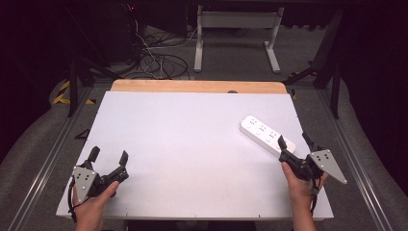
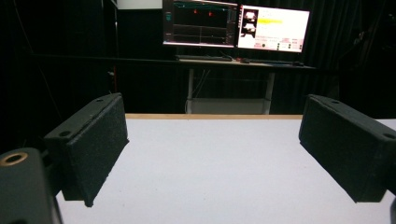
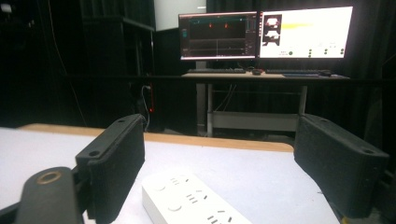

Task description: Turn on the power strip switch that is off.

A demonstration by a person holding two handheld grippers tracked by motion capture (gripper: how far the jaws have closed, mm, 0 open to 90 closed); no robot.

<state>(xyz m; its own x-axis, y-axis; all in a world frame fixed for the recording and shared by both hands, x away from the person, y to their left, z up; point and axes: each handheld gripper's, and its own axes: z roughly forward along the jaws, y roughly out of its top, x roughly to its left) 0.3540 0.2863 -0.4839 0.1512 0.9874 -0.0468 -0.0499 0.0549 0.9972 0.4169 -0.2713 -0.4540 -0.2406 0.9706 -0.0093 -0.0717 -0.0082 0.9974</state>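
The right gripper (image 1: 296, 140), jaws spread and empty, hovers over the near end of the white power strip (image 1: 260, 134), which lies flat on the table (image 1: 183, 144). The left gripper (image 1: 109, 155), also released, waits well apart. An off-centre squeeze could skid the strip sideways.

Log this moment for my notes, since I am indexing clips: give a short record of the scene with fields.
surface: white table top with a wooden strip along its far edge
object: white power strip, lying flat at the right side, sockets up
right gripper: jaws open, either side of the strip's near end, pads not pressing on it
left gripper: jaws open, nothing between them, over the near left part of the table
hands: one holds each gripper from the near edge
background: two lit monitors on a desk beyond the table
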